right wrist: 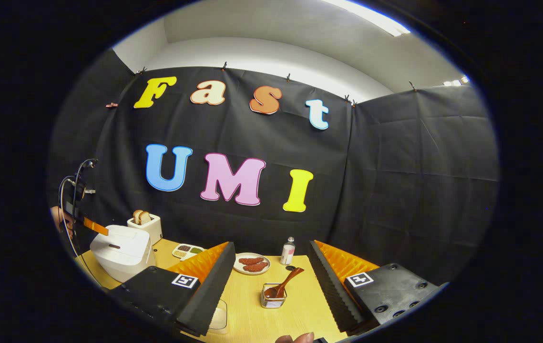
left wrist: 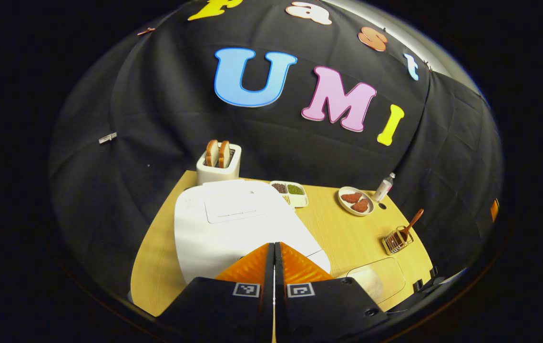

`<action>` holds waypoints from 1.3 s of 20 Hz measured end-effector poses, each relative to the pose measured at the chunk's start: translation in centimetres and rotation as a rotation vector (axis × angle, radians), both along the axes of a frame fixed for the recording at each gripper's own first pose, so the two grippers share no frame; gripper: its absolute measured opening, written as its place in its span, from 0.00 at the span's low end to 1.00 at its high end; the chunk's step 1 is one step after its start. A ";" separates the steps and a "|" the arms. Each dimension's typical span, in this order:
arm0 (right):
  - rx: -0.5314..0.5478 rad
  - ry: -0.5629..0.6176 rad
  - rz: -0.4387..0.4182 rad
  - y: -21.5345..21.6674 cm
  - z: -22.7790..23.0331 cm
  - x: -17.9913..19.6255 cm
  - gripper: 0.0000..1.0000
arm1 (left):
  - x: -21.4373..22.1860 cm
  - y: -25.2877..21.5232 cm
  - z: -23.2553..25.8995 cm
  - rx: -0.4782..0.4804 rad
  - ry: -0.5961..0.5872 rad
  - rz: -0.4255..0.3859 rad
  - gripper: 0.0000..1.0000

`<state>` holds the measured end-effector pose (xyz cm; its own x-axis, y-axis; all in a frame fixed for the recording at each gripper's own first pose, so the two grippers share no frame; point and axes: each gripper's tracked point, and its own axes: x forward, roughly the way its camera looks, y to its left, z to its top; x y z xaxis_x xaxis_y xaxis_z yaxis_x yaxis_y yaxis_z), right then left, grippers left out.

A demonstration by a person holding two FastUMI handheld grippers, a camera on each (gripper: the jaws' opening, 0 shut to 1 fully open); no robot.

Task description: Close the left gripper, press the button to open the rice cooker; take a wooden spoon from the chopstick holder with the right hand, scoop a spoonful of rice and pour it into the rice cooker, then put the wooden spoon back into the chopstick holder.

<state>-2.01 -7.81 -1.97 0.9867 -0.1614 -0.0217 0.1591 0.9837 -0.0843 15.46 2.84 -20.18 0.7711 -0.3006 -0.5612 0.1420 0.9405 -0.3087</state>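
In the left gripper view, our left gripper [left wrist: 273, 257] has its fingers pressed together with nothing between them, poised over the near edge of the white rice cooker [left wrist: 233, 224] at the lower centre of the frame. The lid looks down, so we judge the button press is not yet done. The release button itself is hidden behind our fingertips, and that is the first risk: if we come down off the button, we push on the lid or the body instead and may shove the cooker across the wooden table [left wrist: 343, 238] toward the toaster [left wrist: 218, 169] just behind it.

In the right gripper view, our right gripper [right wrist: 271, 271] stands wide apart and empty, with the wire chopstick holder [right wrist: 274, 295] low in the centre of the frame between the fingers, and the wooden spoon [right wrist: 284, 284] leaning out of it toward the upper right. The holder looks light, so a grab on the tilted handle could tip it or drag it along.

A clear container [left wrist: 378, 281] that seems to hold the rice sits at the lower right of the left gripper view, near the table edge. A careless scoop could scatter grains or nudge it off.
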 end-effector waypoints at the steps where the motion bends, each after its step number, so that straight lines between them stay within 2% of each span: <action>1: -0.004 0.004 -0.008 -0.4 -0.2 -0.2 0.96 | 0.4 -0.1 -0.8 -0.003 0.029 -0.009 0.07; 5: -0.004 0.013 -0.033 -1.6 -0.5 -0.6 0.96 | 1.8 0.3 -3.3 0.023 0.102 -0.015 0.07; 13: 0.019 0.032 -0.067 -3.0 -1.7 -0.9 0.97 | 2.5 0.7 -5.6 0.057 0.153 -0.014 0.07; 19: 0.023 0.027 -0.079 -3.4 -1.6 -0.6 0.97 | 1.7 0.4 -6.1 0.083 0.204 -0.039 0.10; 20: 0.025 0.027 -0.078 -3.4 -1.6 -0.5 0.97 | 1.5 0.2 -6.9 0.091 0.226 -0.046 0.07; 26: 0.031 0.028 -0.070 -3.1 -2.0 -0.6 0.97 | 1.7 0.2 -6.2 0.130 0.188 -0.013 0.08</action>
